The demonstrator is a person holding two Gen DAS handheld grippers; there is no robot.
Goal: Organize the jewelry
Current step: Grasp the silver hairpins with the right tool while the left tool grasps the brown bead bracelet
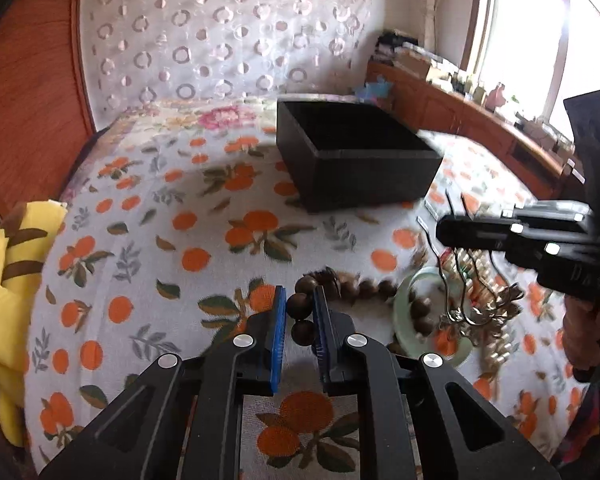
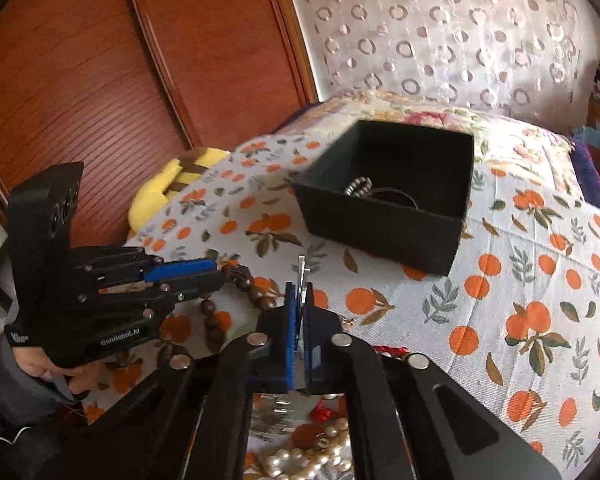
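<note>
Left hand-held gripper [image 1: 300, 312] pinches one bead of the beads [image 1: 356, 286]; rest could snag the bangle [image 1: 404, 304]. Right hand-held gripper [image 2: 300, 300] nips a thin clip [image 2: 301, 276], may slip before the box [image 2: 384, 216].

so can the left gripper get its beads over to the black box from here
Probably yes: the left gripper is shut on the wooden bead strand, and only bare bedspread lies between it and the open black box.

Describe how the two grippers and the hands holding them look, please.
Both grippers are black plastic linkages with round silver pivot bolts and blue ribbed pads. The left gripper has white lettering on its body and a boxy black top mount. A bare hand with a grey sleeve holds it.
</note>
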